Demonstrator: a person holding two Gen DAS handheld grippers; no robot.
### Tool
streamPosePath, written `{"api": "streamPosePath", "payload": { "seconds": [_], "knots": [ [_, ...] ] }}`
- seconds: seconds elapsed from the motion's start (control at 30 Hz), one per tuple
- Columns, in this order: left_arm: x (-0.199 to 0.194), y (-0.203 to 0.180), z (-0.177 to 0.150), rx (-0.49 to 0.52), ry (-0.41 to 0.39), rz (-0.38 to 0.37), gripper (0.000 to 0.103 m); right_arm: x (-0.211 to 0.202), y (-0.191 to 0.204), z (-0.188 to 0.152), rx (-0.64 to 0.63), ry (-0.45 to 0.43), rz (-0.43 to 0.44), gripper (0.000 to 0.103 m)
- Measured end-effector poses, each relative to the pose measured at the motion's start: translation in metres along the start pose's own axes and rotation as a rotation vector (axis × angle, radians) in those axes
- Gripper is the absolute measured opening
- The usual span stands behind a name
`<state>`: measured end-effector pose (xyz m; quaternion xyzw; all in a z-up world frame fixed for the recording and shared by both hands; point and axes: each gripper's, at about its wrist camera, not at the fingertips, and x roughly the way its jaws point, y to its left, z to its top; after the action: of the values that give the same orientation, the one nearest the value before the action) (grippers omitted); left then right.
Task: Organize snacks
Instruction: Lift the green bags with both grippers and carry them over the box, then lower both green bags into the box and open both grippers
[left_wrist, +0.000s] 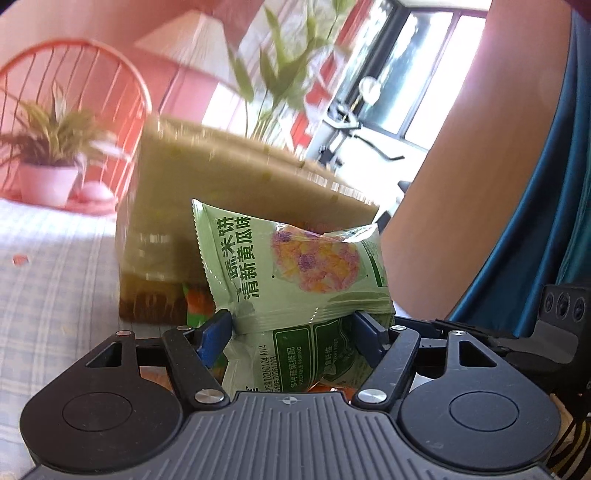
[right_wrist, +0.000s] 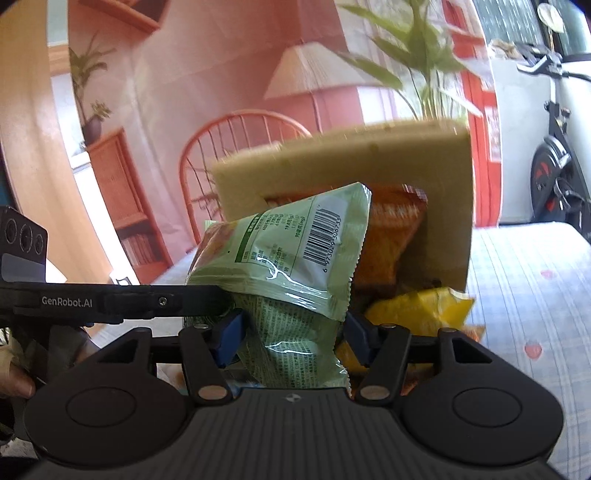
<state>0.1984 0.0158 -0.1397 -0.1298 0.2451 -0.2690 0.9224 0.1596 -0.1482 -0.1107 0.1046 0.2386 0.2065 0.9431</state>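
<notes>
My left gripper (left_wrist: 293, 328) is shut on a pale green rice-cake packet (left_wrist: 295, 266); its blue pads press the packet's lower sides. The packet stands upright, picture side toward the camera. My right gripper (right_wrist: 293, 339) is shut on a green packet (right_wrist: 291, 339) with small print. A second green packet face with a barcode (right_wrist: 295, 243) leans above it; whether the two are one packet I cannot tell. A finger (right_wrist: 184, 299) of the left gripper reaches in from the left and touches that green bundle. Behind stands a tan box (right_wrist: 443, 177), open toward the right wrist view, with orange packets (right_wrist: 391, 236) inside.
A yellow packet (right_wrist: 421, 310) lies at the box's mouth. The table wears a pale checked cloth (right_wrist: 524, 295). A potted plant (left_wrist: 48, 162) and an orange chair (left_wrist: 122, 92) stand at the far left. A person's arm (left_wrist: 461, 184) fills the right of the left wrist view.
</notes>
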Motion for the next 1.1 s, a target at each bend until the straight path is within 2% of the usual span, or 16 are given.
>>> {"api": "streamPosePath", "payload": {
  "seconds": [0.17,0.53,0.8,1.1],
  "knots": [
    [-0.018,-0.013,0.025,0.017,-0.069,0.006,0.074,-0.014,0.012,0.026,-0.037,-0.065,0.028,0.061],
    [-0.034,-0.041,0.076,0.052,-0.158,0.029,0.074,-0.028,0.018,0.086,-0.056,-0.142,0.067,0.061],
    [-0.024,-0.042,0.102,0.053,-0.171,0.045,0.074,-0.019,0.013,0.118,-0.08,-0.164,0.07,0.061],
    [0.002,-0.037,0.134,0.053,-0.162,0.072,0.074,0.006,-0.009,0.147,-0.031,-0.15,0.075,0.061]
  ]
}}
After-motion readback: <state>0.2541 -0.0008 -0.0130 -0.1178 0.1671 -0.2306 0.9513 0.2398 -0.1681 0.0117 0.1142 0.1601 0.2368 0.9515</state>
